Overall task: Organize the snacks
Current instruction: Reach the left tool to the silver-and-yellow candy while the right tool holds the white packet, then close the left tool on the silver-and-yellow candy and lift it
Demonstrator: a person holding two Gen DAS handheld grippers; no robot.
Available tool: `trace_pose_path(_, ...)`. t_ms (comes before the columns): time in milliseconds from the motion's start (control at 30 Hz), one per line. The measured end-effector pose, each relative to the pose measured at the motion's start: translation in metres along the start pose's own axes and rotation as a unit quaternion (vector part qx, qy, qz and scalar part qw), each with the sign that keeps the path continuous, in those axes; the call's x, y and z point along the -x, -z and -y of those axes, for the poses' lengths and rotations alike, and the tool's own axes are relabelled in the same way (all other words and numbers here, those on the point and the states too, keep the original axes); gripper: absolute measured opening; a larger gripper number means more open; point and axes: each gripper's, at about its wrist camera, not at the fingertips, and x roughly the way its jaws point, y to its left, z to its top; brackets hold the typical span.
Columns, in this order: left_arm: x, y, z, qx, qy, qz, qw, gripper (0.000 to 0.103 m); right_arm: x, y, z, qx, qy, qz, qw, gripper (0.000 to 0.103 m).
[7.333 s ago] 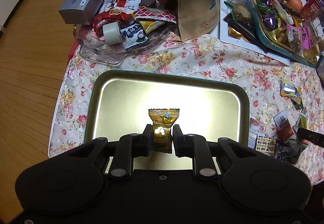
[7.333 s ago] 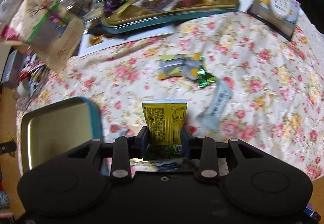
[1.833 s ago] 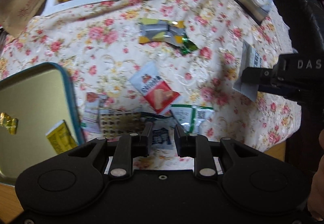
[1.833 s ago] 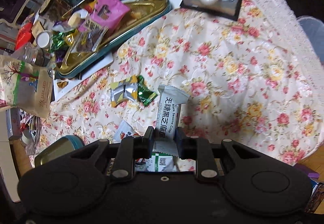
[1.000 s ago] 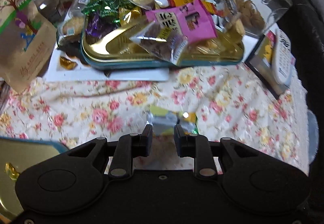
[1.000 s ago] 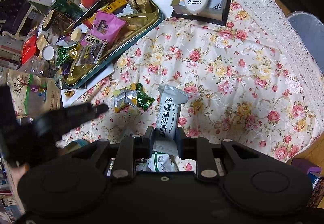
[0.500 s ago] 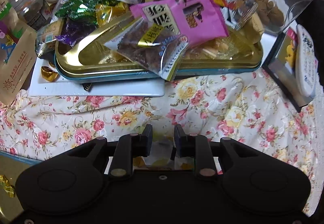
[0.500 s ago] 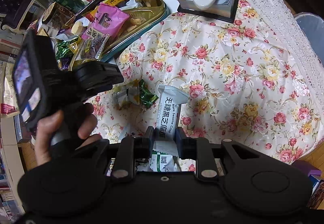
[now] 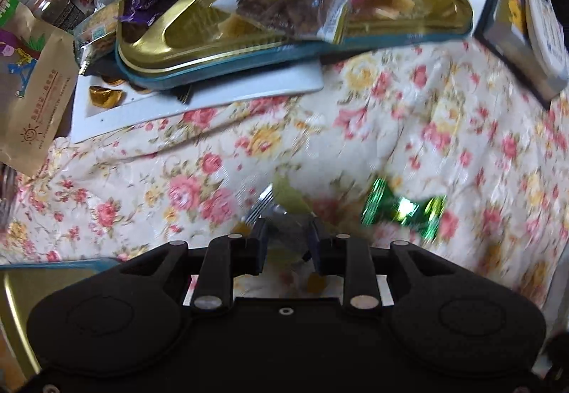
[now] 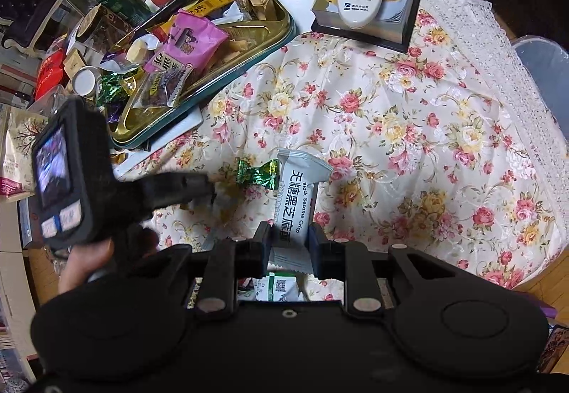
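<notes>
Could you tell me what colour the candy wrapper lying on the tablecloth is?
Shiny green candy wrapper, clearest in the right wrist view.

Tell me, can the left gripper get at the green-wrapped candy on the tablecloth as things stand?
Probably not right now. The green candy lies in the open on the cloth just right of the left gripper, nothing over it, but the fingers already seem shut on a silvery yellow-green packet, which it would have to drop first.

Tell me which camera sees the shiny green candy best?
The right wrist view. There the green candy lies sharp and whole on the flowery cloth, beside the white sesame bar held in the right tongs. The left wrist view shows the same candy only as a blurry green smear.
</notes>
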Motion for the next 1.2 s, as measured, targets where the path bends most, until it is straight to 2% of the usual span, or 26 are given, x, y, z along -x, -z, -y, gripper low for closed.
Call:
trace_pose_path(100, 0.009, 0.014, -0.016, 0.002, -0.006, 0.007, 1.0, 0.036, -0.001, 0.0, 0.0, 0.001, 0.004, 0.0, 1.0, 0.024)
trace_pose_path(200, 0.018, 0.019, -0.037, 0.05, 0.014, 0.011, 0.9986, 0.036, -0.002, 0.0, 0.0, 0.001, 0.006, 0.002, 1.0, 0.024)
trace_pose_path(267, 0.02, 0.022, -0.051, 0.101, 0.038, 0.009, 0.9941, 0.036, -0.001, 0.0, -0.001, 0.0, 0.004, 0.005, 1.0, 0.024)
trace_pose_path(367, 0.017, 0.024, -0.062, 0.172, 0.067, -0.001, 0.9828, 0.036, 0.0, 0.0, -0.004, 0.003, 0.001, 0.008, 1.0, 0.024)
trace_pose_path(467, 0.011, 0.023, -0.058, 0.206, 0.082, -0.004, 0.975, 0.036, -0.002, 0.0, -0.009, 0.011, 0.004, 0.01, 1.0, 0.024)
trace_pose_path(533, 0.007, 0.013, -0.046, 0.213, 0.074, 0.001, 0.9742, 0.036, -0.004, 0.001, -0.012, 0.016, 0.004, 0.008, 1.0, 0.024)
trace_pose_path(700, 0.001, 0.011, -0.034, 0.204, 0.037, 0.005, 0.9783, 0.037, -0.003, 0.001, -0.011, 0.023, 0.003, 0.01, 1.0, 0.024)
trace_pose_path(867, -0.002, 0.008, -0.036, 0.215, 0.033, 0.004, 0.9761, 0.039, -0.001, 0.0, -0.007, 0.018, -0.001, 0.013, 1.0, 0.024)
trace_pose_path(1033, -0.005, 0.004, -0.038, 0.233, 0.038, 0.0, 0.9717, 0.042, -0.001, 0.001, -0.009, 0.022, -0.003, 0.011, 1.0, 0.024)
trace_pose_path(1133, -0.006, 0.003, -0.053, 0.249, 0.067, -0.015, 0.966, 0.041, -0.001, 0.002, -0.009, 0.024, -0.003, 0.012, 1.0, 0.024)
trace_pose_path(1200, -0.006, 0.004, -0.061, 0.25, 0.069, -0.016, 0.9656, 0.042, 0.0, 0.002, -0.009, 0.024, -0.003, 0.013, 1.0, 0.024)
